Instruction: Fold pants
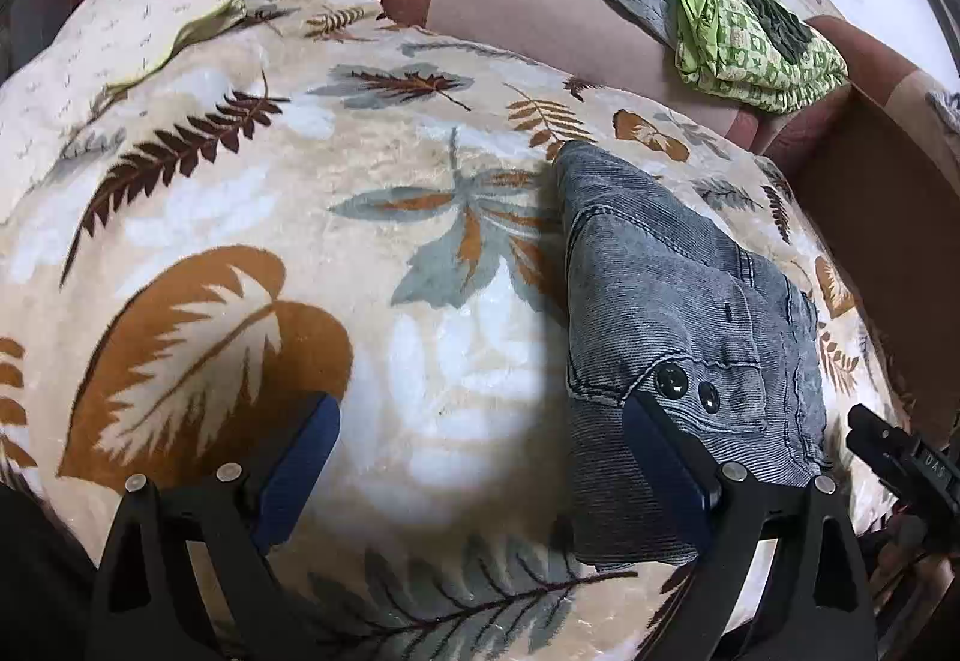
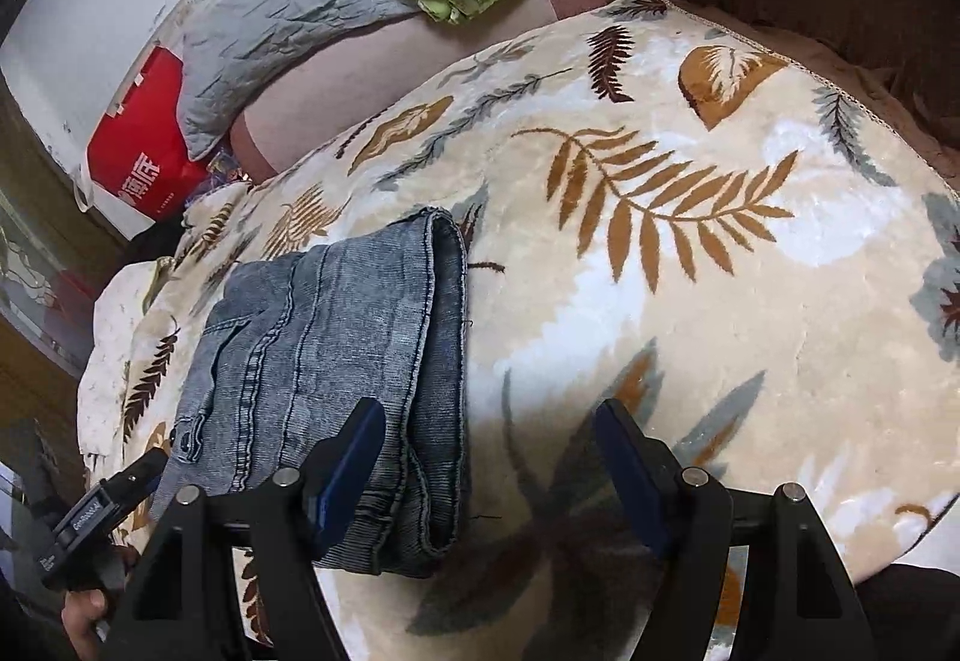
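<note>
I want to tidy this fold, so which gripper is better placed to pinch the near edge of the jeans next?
Probably the right gripper. Its jaws stand open, and one finger already lies over the near end of the folded jeans. The left gripper, also open, mostly straddles bare leaf-print blanket, touching only the jeans' side.

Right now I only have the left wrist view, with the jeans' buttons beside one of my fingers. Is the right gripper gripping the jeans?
Observer: No. The right gripper is open, with one finger over the jeans and the other over bare blanket.
Operator: How does the stack's other long side look?
Observer: In the right wrist view the leg hems lie stacked at the far end, and the layers' edges run roughly aligned back toward the gripper.
Operator: Anything else near the waist end?
Observer: A hand shows at the lower left, beside the jeans.
</note>
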The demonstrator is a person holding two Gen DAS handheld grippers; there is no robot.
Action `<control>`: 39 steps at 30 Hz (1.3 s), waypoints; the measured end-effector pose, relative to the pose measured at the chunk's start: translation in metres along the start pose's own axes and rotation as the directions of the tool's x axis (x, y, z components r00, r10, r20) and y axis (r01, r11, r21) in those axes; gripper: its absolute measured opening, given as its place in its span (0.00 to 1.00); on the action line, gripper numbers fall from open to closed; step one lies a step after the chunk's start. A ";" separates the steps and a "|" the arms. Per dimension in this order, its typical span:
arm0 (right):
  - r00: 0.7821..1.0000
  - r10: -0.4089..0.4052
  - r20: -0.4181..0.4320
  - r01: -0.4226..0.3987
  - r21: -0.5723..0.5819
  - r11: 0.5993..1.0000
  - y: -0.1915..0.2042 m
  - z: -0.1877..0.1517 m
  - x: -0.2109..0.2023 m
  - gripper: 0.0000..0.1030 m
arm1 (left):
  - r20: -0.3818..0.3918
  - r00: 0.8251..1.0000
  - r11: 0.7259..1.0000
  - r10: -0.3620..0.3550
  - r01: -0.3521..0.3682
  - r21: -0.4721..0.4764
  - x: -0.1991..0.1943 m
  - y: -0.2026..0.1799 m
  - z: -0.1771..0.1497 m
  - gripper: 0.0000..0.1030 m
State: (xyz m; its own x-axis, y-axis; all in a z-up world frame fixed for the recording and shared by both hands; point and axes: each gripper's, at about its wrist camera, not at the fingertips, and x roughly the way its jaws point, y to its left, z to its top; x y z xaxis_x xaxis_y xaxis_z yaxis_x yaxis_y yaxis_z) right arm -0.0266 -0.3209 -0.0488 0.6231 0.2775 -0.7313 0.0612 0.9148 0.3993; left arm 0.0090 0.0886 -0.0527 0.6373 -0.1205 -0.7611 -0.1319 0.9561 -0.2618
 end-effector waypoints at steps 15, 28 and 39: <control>0.999 -0.031 -0.030 0.031 -0.024 0.999 0.008 0.000 0.009 0.73 | 0.027 0.999 1.000 0.019 -0.020 0.017 -0.003 0.003 0.007 0.92; 0.957 0.207 -0.204 -0.189 0.105 0.976 -0.003 0.049 0.034 0.74 | -0.166 0.939 0.953 -0.301 0.289 -0.091 0.034 -0.017 0.058 0.93; 0.910 0.204 -0.362 -0.201 0.046 0.978 0.031 0.047 0.088 0.32 | -0.297 0.919 0.964 -0.259 0.266 -0.017 0.071 -0.057 0.045 0.53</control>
State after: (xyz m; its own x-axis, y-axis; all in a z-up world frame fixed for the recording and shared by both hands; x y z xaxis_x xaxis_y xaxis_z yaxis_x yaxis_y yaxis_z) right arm 0.0668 -0.2823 -0.0743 0.2969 0.5454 -0.7838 -0.0294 0.8256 0.5634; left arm 0.0959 0.0379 -0.0649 0.3946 -0.4376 -0.8079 0.0291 0.8848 -0.4651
